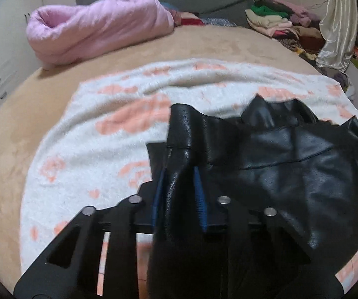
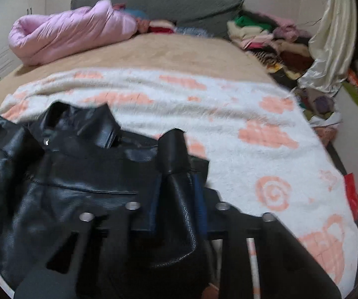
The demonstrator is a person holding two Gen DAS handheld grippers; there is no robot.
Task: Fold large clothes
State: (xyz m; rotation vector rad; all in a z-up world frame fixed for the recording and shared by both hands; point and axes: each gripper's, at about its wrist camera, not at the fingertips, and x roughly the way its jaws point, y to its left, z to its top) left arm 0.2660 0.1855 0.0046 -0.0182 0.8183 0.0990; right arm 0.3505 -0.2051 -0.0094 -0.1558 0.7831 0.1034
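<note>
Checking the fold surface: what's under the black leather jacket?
The black leather jacket hangs over a white blanket with peach patterns, spread on the tan bed cover. The blanket beneath the jacket is covered.

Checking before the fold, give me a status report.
Left gripper and right gripper both shut on black leather jacket. Jacket over patterned blanket. Nothing in the way.

Both wrist cameras look steeply down along their jaws, close over the bed [image 1: 54, 104], sharing the black jacket [image 1: 291, 164] and the headboard [image 2: 179, 2].
</note>
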